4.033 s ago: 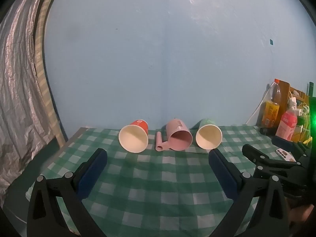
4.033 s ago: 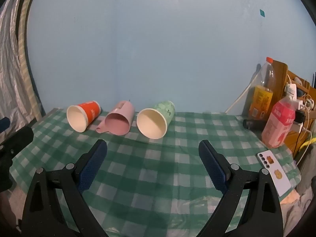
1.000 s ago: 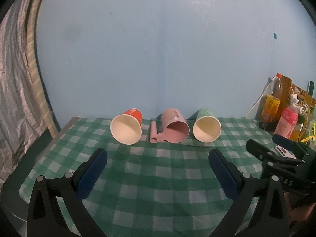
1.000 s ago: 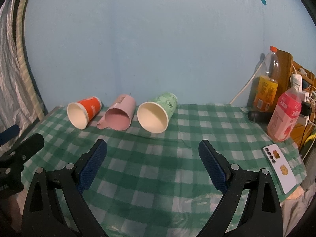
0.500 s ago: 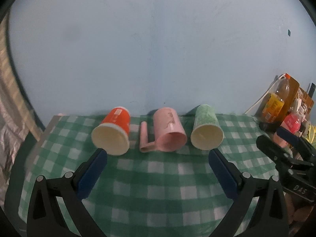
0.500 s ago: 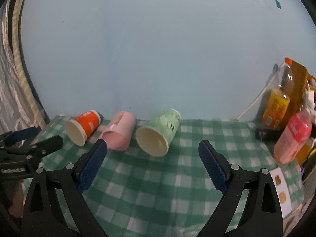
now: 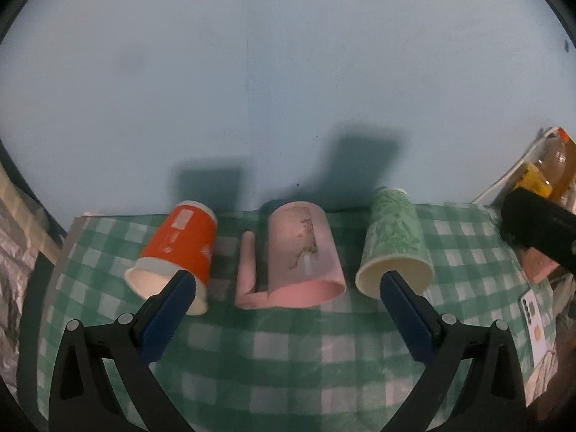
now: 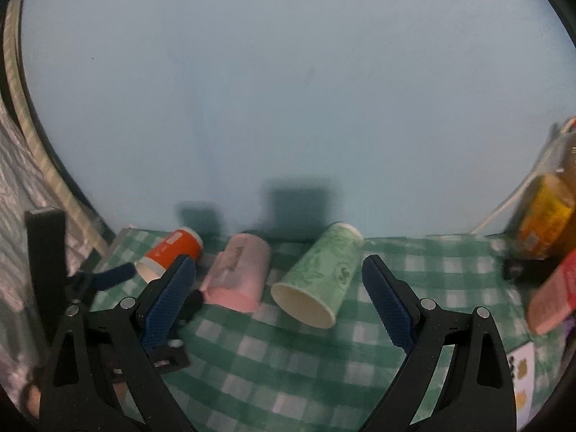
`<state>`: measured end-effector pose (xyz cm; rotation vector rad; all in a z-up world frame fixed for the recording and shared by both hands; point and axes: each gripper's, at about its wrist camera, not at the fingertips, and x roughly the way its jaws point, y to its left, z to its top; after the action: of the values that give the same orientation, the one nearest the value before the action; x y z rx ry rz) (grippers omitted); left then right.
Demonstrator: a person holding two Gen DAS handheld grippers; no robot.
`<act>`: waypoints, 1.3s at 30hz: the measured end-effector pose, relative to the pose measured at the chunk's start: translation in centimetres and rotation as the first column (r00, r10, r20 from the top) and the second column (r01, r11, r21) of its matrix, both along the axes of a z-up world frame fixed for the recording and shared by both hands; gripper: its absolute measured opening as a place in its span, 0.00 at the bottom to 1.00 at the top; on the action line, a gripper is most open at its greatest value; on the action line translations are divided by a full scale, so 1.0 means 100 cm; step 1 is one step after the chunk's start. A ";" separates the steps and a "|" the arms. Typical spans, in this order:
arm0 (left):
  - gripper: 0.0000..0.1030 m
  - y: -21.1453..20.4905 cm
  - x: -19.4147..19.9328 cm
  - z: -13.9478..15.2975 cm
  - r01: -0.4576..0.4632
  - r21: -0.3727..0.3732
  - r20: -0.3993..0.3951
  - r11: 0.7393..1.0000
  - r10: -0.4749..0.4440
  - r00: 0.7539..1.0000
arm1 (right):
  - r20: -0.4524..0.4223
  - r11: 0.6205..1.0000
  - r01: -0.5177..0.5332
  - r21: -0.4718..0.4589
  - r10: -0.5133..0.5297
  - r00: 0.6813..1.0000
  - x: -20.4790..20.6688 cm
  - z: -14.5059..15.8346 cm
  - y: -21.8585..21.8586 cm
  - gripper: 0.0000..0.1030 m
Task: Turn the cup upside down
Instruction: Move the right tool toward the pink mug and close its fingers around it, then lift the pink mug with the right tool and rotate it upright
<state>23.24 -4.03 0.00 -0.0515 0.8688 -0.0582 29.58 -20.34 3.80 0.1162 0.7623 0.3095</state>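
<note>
Three cups lie on their sides in a row near the back of the bench (image 7: 288, 360), mouths toward the cameras: an orange paper cup (image 7: 176, 248) on the left, a pink handled cup (image 7: 302, 252) in the middle, a green paper cup (image 7: 394, 244) on the right. The left gripper (image 7: 286, 309) hangs just before the pink cup, jaws spread wide and empty. The right gripper (image 8: 279, 293) faces the green cup (image 8: 320, 273), jaws likewise spread and holding nothing. Bottles (image 8: 547, 223) stand at the bench's right edge, a phone (image 7: 532, 320) lying nearby.
</note>
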 end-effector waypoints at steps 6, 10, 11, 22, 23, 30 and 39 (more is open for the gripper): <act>1.00 -0.007 0.045 -0.022 -0.017 0.032 -0.118 0.999 0.021 0.993 | -0.167 0.996 -0.002 0.087 0.017 0.986 0.044 -0.023 -0.011 0.90; 1.00 -0.008 0.073 -0.035 -0.013 0.027 -0.190 1.000 0.018 0.982 | -0.246 0.993 0.001 0.115 0.028 0.969 0.062 -0.044 -0.014 0.90; 1.00 -0.007 0.080 -0.039 -0.015 0.021 -0.213 1.000 0.019 0.977 | -0.251 0.993 0.007 0.117 0.023 0.968 0.064 -0.047 -0.016 0.90; 0.84 -0.007 0.139 -0.086 0.009 -0.011 -0.397 1.000 -0.012 0.918 | -0.292 0.989 0.069 0.133 -0.027 0.956 0.066 -0.075 -0.039 0.90; 0.78 -0.007 0.140 -0.089 0.007 -0.025 -0.407 1.000 -0.017 0.913 | -0.294 0.989 0.066 0.130 -0.025 0.956 0.066 -0.076 -0.039 0.90; 0.72 -0.008 0.156 -0.101 0.000 -0.039 -0.440 0.999 -0.017 0.898 | -0.305 0.990 0.054 0.132 -0.011 0.952 0.066 -0.080 -0.036 0.90; 0.72 -0.009 0.132 -0.078 0.046 -0.033 -0.398 0.998 -0.055 0.916 | -0.303 0.988 0.041 0.149 0.006 0.953 0.059 -0.077 -0.030 0.90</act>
<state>36.42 -4.97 -7.78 -0.0634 1.2795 -0.1088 35.50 -23.29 -3.86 0.3218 1.0413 0.3374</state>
